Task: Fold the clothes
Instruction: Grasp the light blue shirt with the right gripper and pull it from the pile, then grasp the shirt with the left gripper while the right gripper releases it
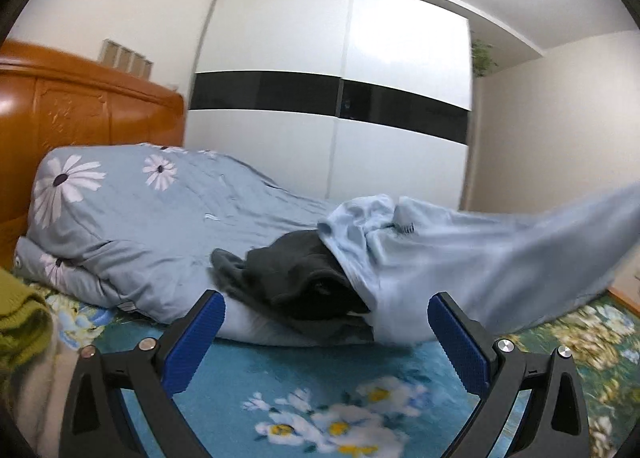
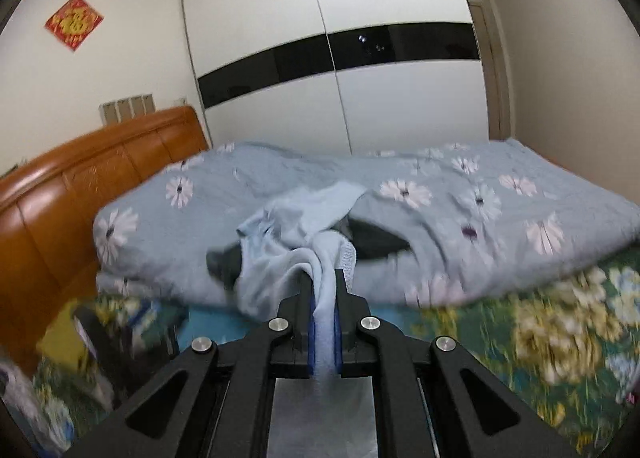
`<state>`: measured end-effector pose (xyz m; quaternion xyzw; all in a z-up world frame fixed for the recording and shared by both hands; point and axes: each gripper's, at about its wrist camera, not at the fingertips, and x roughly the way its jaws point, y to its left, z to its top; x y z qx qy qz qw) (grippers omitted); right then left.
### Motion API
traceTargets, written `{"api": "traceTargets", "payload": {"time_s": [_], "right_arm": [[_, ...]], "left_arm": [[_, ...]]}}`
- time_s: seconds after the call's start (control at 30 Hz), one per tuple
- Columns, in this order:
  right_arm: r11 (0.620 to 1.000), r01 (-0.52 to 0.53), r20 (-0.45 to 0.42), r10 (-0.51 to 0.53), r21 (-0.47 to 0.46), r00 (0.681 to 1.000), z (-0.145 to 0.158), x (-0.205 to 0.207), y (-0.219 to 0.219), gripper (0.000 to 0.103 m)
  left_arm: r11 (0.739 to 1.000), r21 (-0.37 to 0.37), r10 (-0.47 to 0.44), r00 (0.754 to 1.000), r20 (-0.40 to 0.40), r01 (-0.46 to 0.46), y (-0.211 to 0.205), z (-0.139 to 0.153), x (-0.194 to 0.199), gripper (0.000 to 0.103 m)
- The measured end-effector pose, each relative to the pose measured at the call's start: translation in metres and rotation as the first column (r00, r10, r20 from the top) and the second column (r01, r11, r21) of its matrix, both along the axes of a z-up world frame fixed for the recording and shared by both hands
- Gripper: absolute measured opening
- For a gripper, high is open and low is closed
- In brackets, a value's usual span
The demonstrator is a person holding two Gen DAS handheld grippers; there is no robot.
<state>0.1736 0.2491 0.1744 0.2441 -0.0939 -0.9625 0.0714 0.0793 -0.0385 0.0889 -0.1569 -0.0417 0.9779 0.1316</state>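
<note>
Clamping the light blue garment [image 2: 304,234] in my right gripper [image 2: 325,322], I'm stretching it rightward, while my left gripper [image 1: 326,322] is hanging open just before its bunched end.

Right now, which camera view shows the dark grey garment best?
The left wrist view: the dark grey garment lies close, sharp, half under the light blue garment. In the right wrist view, only blurred dark patches show beside the blue cloth.
</note>
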Motion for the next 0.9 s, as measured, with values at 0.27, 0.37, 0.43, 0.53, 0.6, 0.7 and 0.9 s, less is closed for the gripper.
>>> {"api": "traceTargets", "payload": {"time_s": [0.27, 0.37, 0.43, 0.53, 0.6, 0.7, 0.9], "right_arm": [[0.994, 0.041, 0.087, -0.033, -0.101, 0.996, -0.114, 0.073, 0.009, 0.007], [0.989, 0.056, 0.122, -0.040, -0.134, 0.992, -0.154, 0.084, -0.003, 0.007], [0.990, 0.035, 0.139, -0.015, -0.139, 0.990, -0.174, 0.089, -0.021, 0.007], [0.989, -0.024, 0.146, 0.046, -0.143, 0.988, -0.190, 0.096, -0.048, 0.007], [0.987, -0.062, 0.153, 0.085, -0.147, 0.985, -0.198, 0.100, -0.067, 0.007], [0.973, -0.140, 0.150, 0.169, -0.185, 0.974, -0.212, 0.106, -0.097, 0.007], [0.916, -0.334, 0.133, 0.368, -0.223, 0.920, -0.228, 0.122, -0.158, 0.007]], "left_arm": [[0.964, 0.106, -0.264, 0.927, 0.266, 0.244, 0.020, -0.043, 0.045, 0.103], [0.958, 0.139, -0.283, 0.892, 0.354, 0.249, 0.017, -0.058, 0.052, 0.103], [0.960, 0.151, -0.275, 0.884, 0.379, 0.234, 0.010, -0.061, 0.058, 0.103], [0.966, 0.167, -0.248, 0.884, 0.396, 0.196, -0.003, -0.059, 0.074, 0.103], [0.971, 0.171, -0.227, 0.880, 0.416, 0.170, -0.016, -0.058, 0.082, 0.103], [0.976, 0.172, -0.196, 0.877, 0.438, 0.132, -0.028, -0.065, 0.093, 0.103], [0.991, 0.119, -0.103, 0.888, 0.448, 0.055, -0.067, -0.066, 0.114, 0.103]]}}
